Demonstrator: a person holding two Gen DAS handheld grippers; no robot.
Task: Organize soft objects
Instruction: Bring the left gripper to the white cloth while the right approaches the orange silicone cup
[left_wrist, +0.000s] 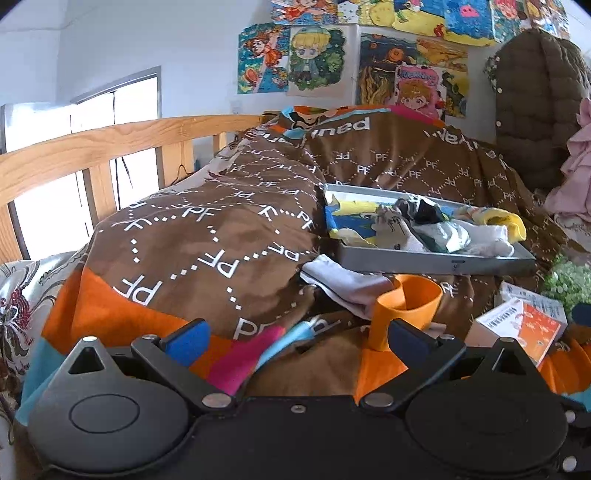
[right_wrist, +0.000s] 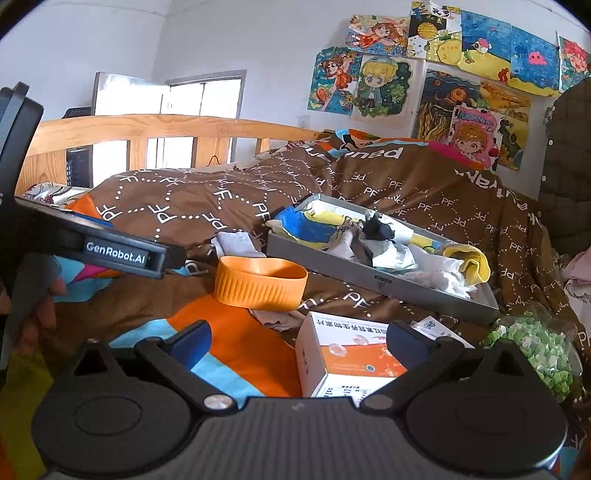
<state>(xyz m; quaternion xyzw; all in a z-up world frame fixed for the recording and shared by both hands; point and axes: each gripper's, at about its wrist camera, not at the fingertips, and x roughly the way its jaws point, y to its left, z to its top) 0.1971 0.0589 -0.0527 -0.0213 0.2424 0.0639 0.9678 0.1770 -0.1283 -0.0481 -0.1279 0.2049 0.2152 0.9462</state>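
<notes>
We find both units idle over the bed. The left hand-held gripper (left_wrist: 295, 341) has its fingers spread wide apart and holds nothing; the right hand-held gripper (right_wrist: 297, 341) stands likewise spread and empty.

The shallow grey metal tray (right_wrist: 354, 277) rests tilted on the rumpled brown patterned blanket (right_wrist: 207, 206), already holding a heap of mixed socks (right_wrist: 388, 251). One loose white-grey sock (left_wrist: 343, 282) lies just outside the tray, touching the ribbed orange plastic cup (left_wrist: 406, 306).

Risks, in our judgement:
- A reach for that sock may knock the cup over.
- Pressure on the tray's near edge may tip it on the soft bedding and spill the socks.
- The white-and-orange cardboard box (right_wrist: 347, 358), between the right fingers, may be grasped by mistake.
</notes>
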